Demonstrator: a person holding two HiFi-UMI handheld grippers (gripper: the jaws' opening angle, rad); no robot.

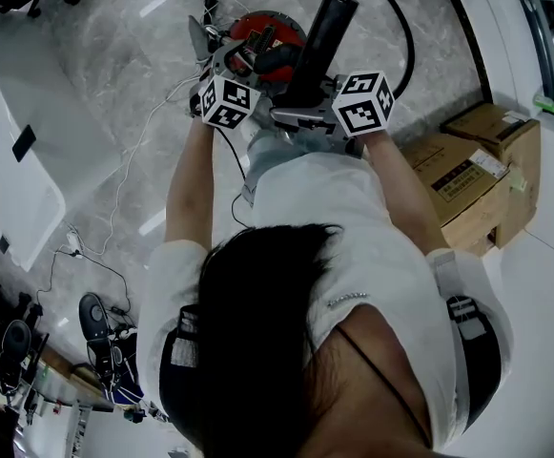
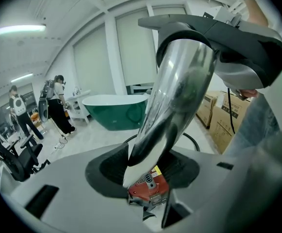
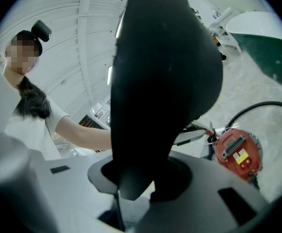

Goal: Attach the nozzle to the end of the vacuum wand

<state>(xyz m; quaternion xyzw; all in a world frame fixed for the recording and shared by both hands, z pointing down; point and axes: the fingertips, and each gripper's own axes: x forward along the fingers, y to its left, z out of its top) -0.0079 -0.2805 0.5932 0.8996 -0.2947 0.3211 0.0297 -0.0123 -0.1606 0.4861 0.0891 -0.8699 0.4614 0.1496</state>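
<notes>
- Roughly upright, the tube [image 1: 319,46] rises in the head view from between the two marker cubes to its open end at upper centre. We cannot tell whether it is wand or nozzle, and we pick out no second piece.
- Right claw [image 3: 136,200]: jaws closed part-way onto the tube, which fills the gap and swells black up the middle of the right gripper view.
- Left claw [image 2: 153,208]: jaws apart. The tube's slant-cut lower end sits just between them at lower centre, with the red vacuum [image 2: 148,188] showing through the gap beside it. No pinch, we judge.
- Axis in the left gripper view: from lower centre up to upper right, where the right claw wraps the tube.
- So the left claw is the nearer to the free lower end. Any joining there, we reckon, must run along that line.
</notes>
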